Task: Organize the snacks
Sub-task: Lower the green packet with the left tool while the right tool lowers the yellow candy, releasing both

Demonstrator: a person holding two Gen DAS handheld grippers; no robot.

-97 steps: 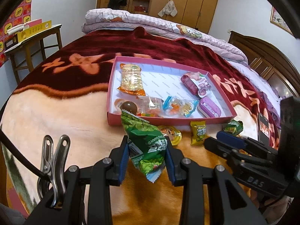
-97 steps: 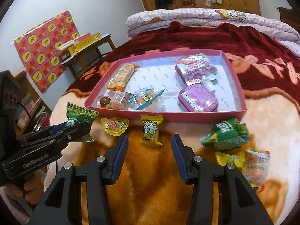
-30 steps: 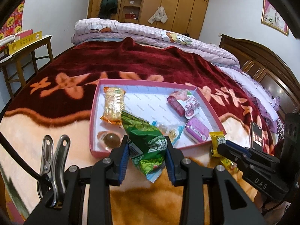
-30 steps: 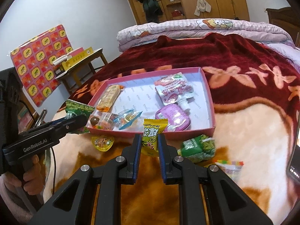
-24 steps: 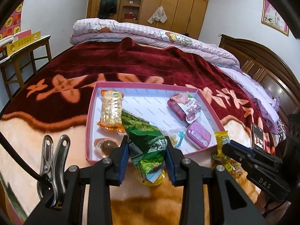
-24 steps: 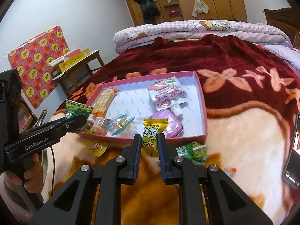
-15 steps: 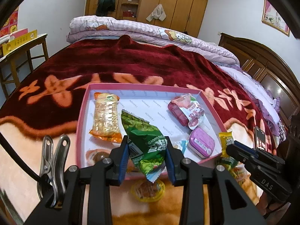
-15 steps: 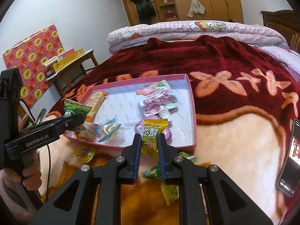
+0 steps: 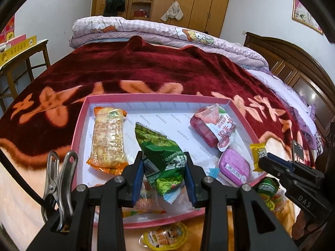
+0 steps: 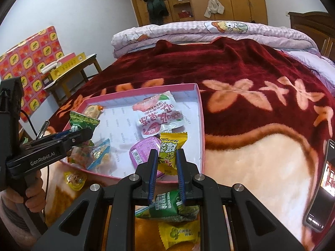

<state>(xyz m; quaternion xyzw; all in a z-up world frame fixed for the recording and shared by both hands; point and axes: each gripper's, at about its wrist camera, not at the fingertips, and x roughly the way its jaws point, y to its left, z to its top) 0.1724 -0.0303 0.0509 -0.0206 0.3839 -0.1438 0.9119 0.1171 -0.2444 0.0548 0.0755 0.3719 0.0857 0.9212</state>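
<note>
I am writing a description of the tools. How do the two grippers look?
Both are black plastic with blue pads and silver bolts. The left gripper reads "GenRobot.AI" on its side and has a black cable and a steel clip. The right gripper reads "DAS".

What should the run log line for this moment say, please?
left gripper: shut on green snack packet | right gripper: shut on yellow candy | both over pink tray

I see even, soft indoor light with faint shadows. Both fisheye views bend heavily toward black vignetted corners. The wrappers in the pink tray (image 9: 79,129) glint slightly; the far wardrobe (image 9: 188,2) looks a little soft.
</note>
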